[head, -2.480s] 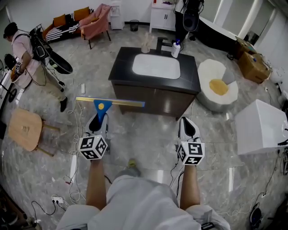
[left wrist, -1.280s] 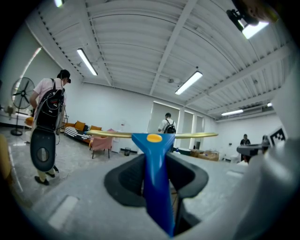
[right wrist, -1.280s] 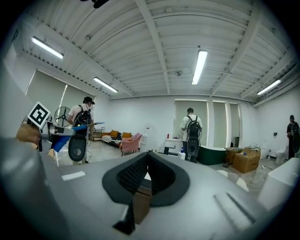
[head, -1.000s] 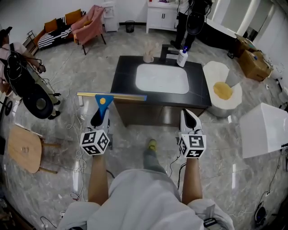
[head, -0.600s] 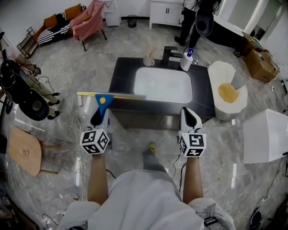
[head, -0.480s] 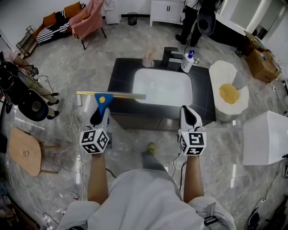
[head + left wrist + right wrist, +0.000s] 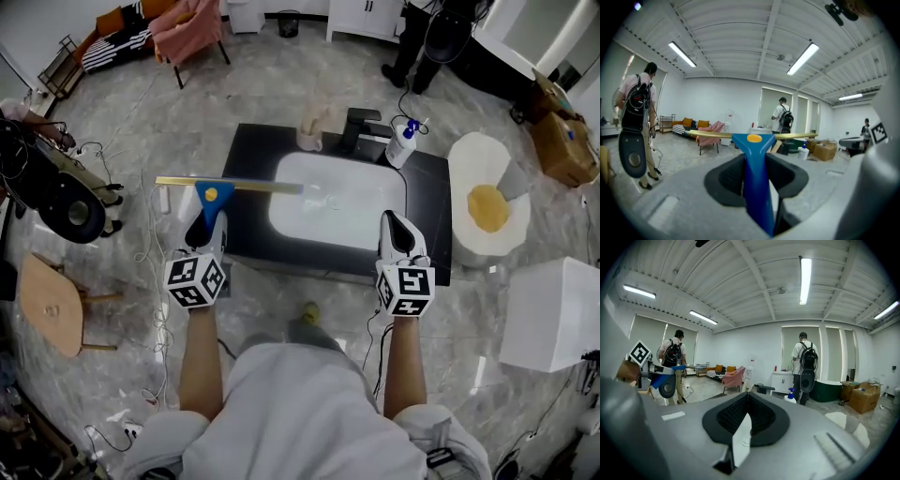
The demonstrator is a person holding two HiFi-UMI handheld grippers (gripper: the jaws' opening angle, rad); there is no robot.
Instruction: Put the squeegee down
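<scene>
Black counter [image 7: 427,202], white basin [image 7: 337,199] sunk in its middle: now close under both grippers, where a second ago it stood well ahead of them. Squeegee [image 7: 212,195]: blue handle clamped in left gripper [image 7: 208,223], yellow blade level in the air, right end over the counter, left end past the counter's left edge. Right gripper [image 7: 395,225]: jaws together, empty, tip over the counter's front edge. Judgement: counter reached, squeegee not yet set down
</scene>
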